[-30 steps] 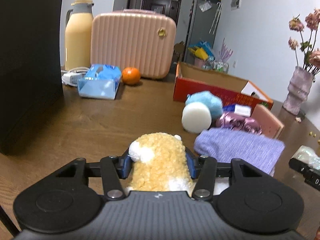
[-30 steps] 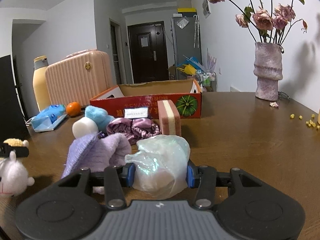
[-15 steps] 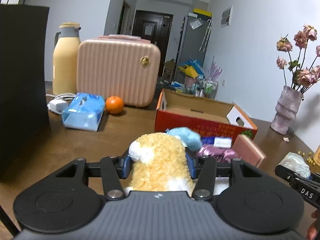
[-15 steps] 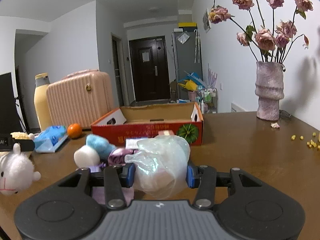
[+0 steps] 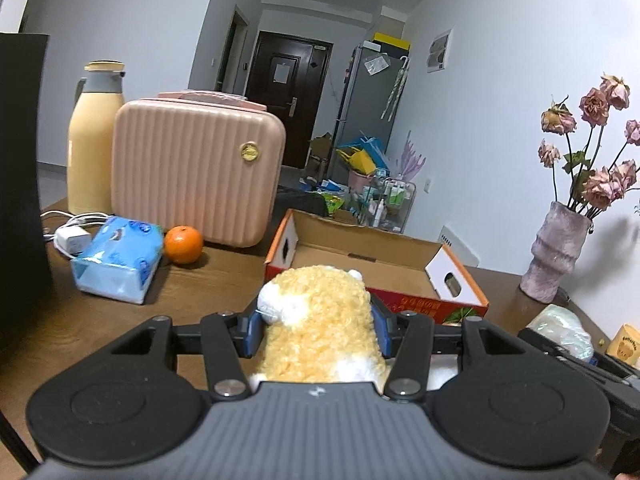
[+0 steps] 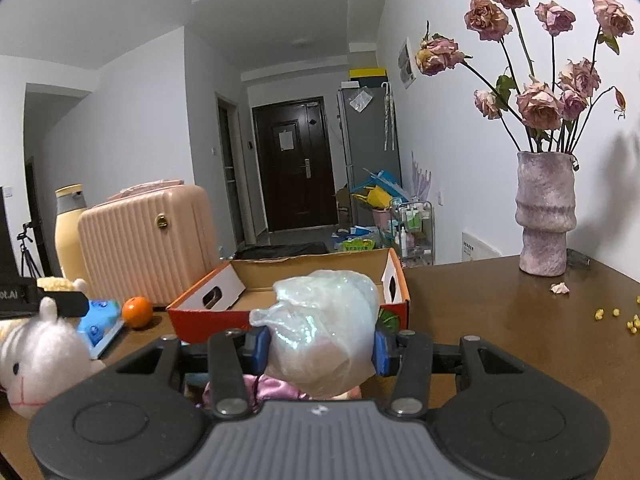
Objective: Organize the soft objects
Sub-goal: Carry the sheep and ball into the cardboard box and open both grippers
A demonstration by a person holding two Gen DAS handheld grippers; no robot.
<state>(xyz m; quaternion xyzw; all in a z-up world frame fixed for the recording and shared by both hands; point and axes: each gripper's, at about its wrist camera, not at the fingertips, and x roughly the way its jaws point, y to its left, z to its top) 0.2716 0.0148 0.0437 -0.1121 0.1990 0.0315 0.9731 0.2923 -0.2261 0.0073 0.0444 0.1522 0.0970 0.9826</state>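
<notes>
Right now I have both grippers loaded and facing the open cardboard box (image 5: 372, 254), which sits at about twelve o'clock from each camera. My left gripper (image 5: 318, 322) is clamped on the yellow plush toy (image 5: 320, 328), its blue pads pressed into the curly fleece on both sides; in the right wrist view the same toy shows at nine o'clock, white face outward. My right gripper (image 6: 318, 346) is closed around a pearly, crinkled soft bag (image 6: 320, 332), which bulges well above the fingers. Both loads appear lifted off the wooden table (image 6: 500, 320), near the box's front wall but not yet over its opening, so I judge the carry to be partway done, with the drops to come. The bag worries me most: its skin looks slick and it is pinched low, so a quick tilt could let it squeeze out of the pads and land short, on the table or on the purple satin item (image 6: 280, 386) lying under my right gripper. The plush is springy and could pop free the same way if I ease the grip too early. With the two grippers close together, heading for one box, the fingers or the loads could bump and knock something loose. If I come in too low, the red front wall or an upright end flap (image 5: 286, 244) could catch a load. The orange (image 5: 183, 245) and tissue pack (image 5: 118, 266) at ten o'clock look safely out of the way.
</notes>
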